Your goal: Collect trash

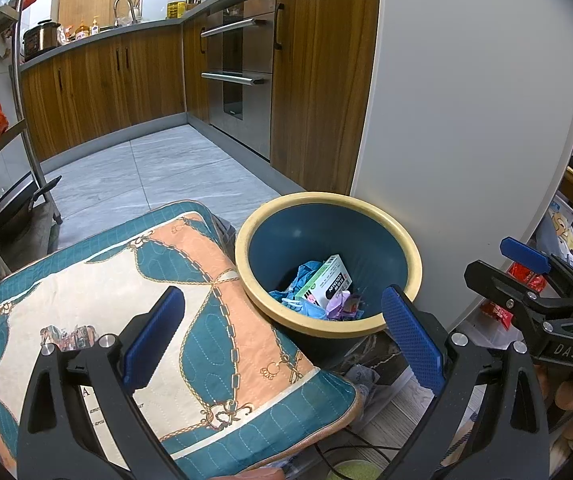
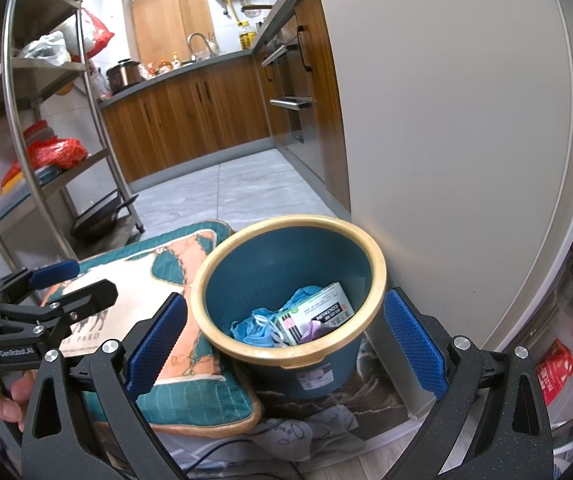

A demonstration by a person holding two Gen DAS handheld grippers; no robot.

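1. the left gripper [image 1: 282,336] shows its jaws wide apart with nothing between them, and the right gripper [image 2: 284,340] is just as wide apart and empty.
2. one trash bin [image 2: 370,256], dark blue with a cream-yellow rim, stands on the floor. in the left wrist view it lies at about 1 o'clock from the gap between the fingers; in the right wrist view it sits at 12 o'clock, framed between the two blue pads.
3. inside the bin, both views show one white and green carton [image 2: 318,312], a heap of crumpled blue trash [image 2: 260,326] at its 9 o'clock side, and a lilac scrap [image 2: 313,330] at its 6 o'clock edge. how many blue pieces make up the heap cannot be told.
4. only the right wrist view shows the outer wall of the bin, with a white label [image 2: 317,378] low on it.
5. one patterned cushion [image 1: 134,300], teal, peach and cream, lies at 9 o'clock of the bin, touching it; the bin rim overlaps the cushion's corner.
6. only the left wrist view shows a round green thing [image 1: 352,470] at its 6 o'clock edge, partly cut off.
7. only the right wrist view shows the tiered metal rack [image 2: 52,68], at 10 o'clock, with a red plastic bag [image 2: 56,152] on a shelf.
8. each view catches the other gripper at its edge: at 3 o'clock in the left wrist view, 9 o'clock in the right wrist view.
9. a white panel [image 2: 446,120] rises just beside the bin at its 3 o'clock.
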